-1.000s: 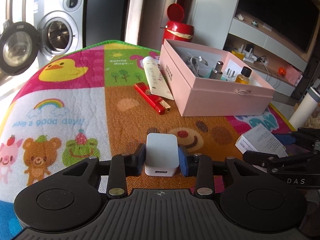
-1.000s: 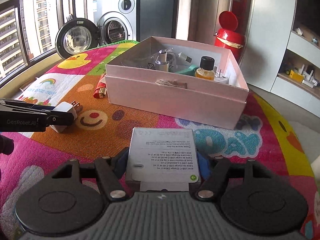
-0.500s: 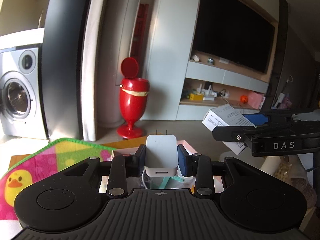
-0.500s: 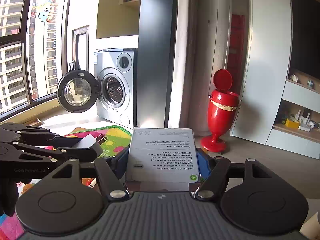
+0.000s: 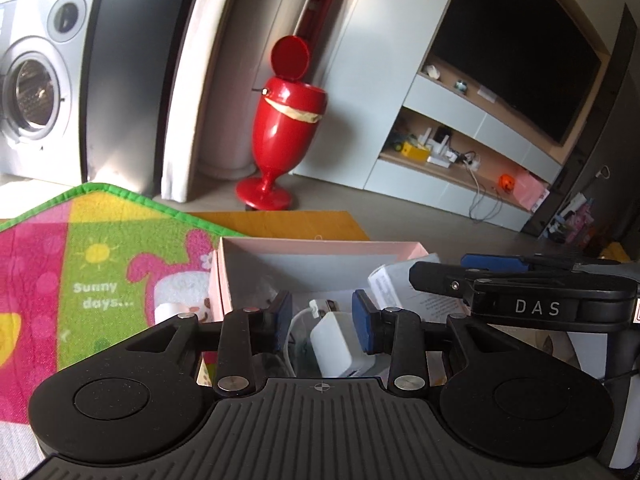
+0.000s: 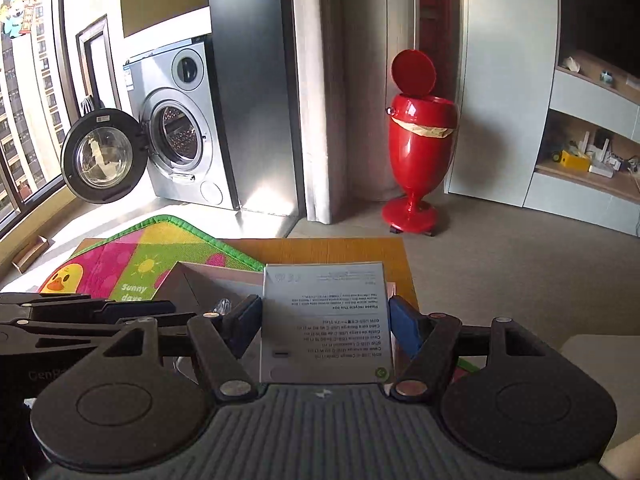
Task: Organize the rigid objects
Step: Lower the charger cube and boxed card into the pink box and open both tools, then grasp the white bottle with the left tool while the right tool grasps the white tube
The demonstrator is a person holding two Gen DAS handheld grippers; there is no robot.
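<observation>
**Charger lies loose in the pink box; printed carton held above it**

The white USB charger (image 5: 335,343) lies tilted inside the pink box (image 5: 320,245), among a white cable (image 5: 298,320) and other contents too hidden to name. The left gripper (image 5: 322,322) hangs over the box with its blue-padded jaws spread apart; the charger sits below and between them, with a gap showing on the left side, while the right pad overlaps its edge in the view, so contact there cannot be told.

Just to the right of the charger, over the same box, the right gripper (image 6: 324,326) pinches a white printed carton (image 6: 326,322), its pads pressed against both side edges. In the right wrist view the carton's text reads upside down and its face fills the space between the fingers. From the left wrist view the carton (image 5: 394,284) shows as a pale corner behind the right gripper's black finger marked "DAS".

The pink box rests on a colourful play mat (image 5: 92,264) printed with "Sunny days...", which lies on an orange-brown tabletop (image 6: 332,250). Beyond the box stands a red pedestal bin (image 6: 418,148) with its lid raised, and left of that a washing machine (image 6: 180,128) with its door open.
</observation>
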